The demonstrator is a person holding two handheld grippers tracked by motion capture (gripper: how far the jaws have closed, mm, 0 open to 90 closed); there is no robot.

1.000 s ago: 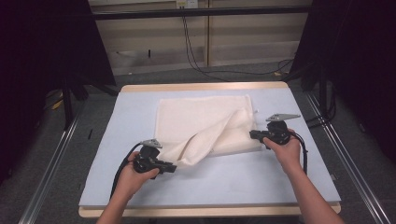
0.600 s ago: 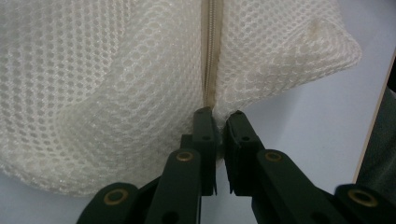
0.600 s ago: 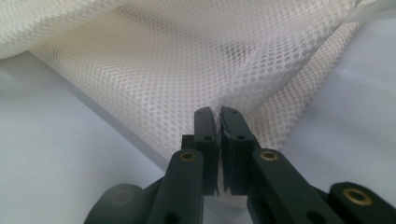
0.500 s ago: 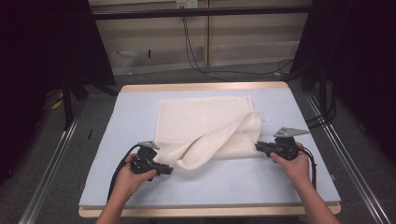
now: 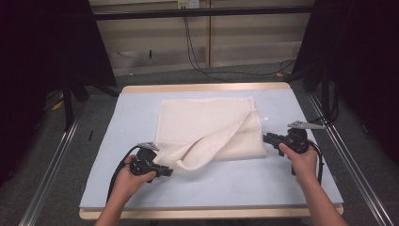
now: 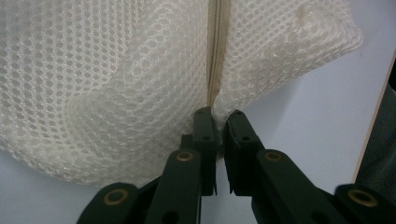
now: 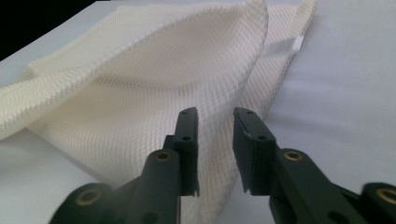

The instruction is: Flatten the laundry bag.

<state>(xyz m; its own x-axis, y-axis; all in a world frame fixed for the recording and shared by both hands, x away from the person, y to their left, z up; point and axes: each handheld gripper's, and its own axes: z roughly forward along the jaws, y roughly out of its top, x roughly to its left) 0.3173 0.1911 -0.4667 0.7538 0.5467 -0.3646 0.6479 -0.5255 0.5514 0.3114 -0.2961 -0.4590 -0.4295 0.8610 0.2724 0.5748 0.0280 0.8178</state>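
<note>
Right gripper, jaws just opening, has released the mesh bag at mid-frame; left gripper pinches its zipper end.

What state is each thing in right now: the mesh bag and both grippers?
Mesh bag: lying on the table, near edge folded over, zipper end pinched.
Left gripper: shut on the mesh bag at its zipper seam.
Right gripper: open, jaws just been opening, clear of the mesh.
</note>
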